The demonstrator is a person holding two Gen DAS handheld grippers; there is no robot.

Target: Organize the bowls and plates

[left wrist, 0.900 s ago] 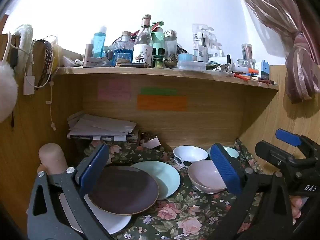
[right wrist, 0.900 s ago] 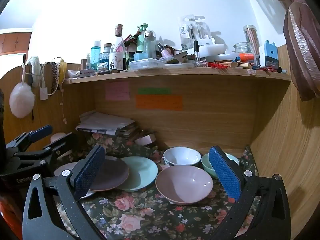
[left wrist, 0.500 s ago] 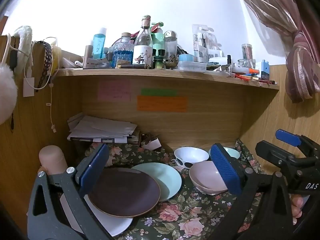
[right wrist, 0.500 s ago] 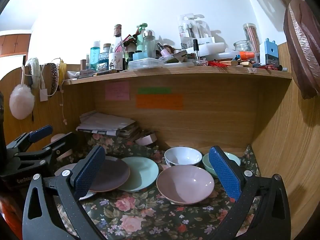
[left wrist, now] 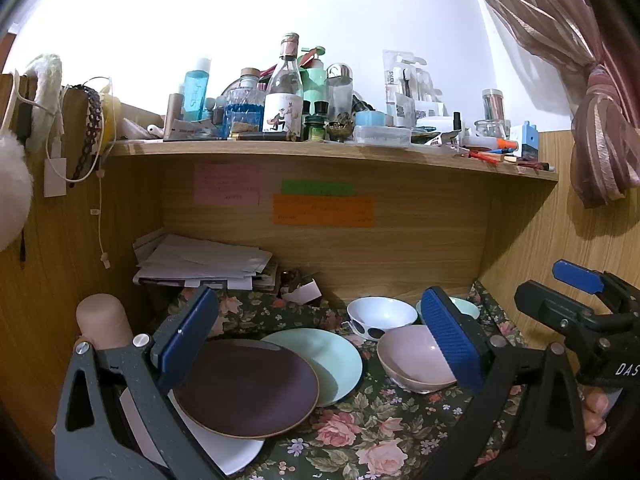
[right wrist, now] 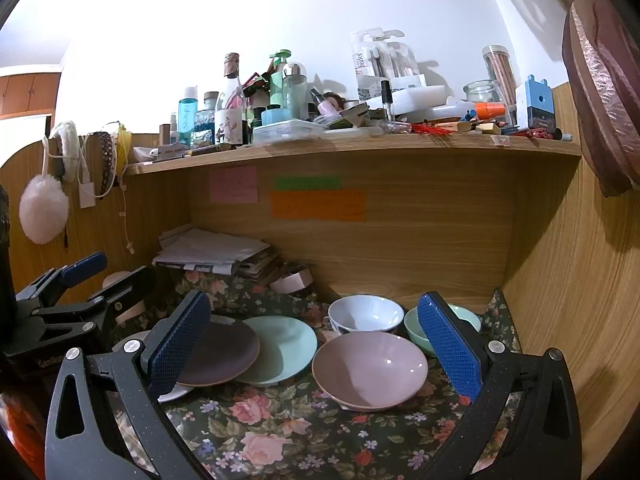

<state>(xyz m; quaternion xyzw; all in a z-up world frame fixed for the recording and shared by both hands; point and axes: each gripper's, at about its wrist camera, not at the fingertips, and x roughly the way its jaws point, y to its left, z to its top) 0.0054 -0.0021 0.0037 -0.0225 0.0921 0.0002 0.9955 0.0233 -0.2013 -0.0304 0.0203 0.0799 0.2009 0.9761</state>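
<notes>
Left wrist view has crept slightly nearer since a moment ago; nothing is gripped yet, so sorting has not begun. Left tool (left wrist: 316,338) and right tool (right wrist: 314,346) both gape apart, empty. Lower centre, a dark brown round plate (left wrist: 244,388) overlaps a mint-green plate (left wrist: 336,354); a pink bowl (right wrist: 370,368) sits lower right. Stacked papers (left wrist: 200,262) crowd the back left.

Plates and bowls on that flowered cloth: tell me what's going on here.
Nothing is being held. Both the left gripper and the right gripper hover with jaws wide open. The brown plate overlaps the white plate and the mint plate. The pink bowl, white bowl and mint bowl sit unstacked on the right.
</notes>
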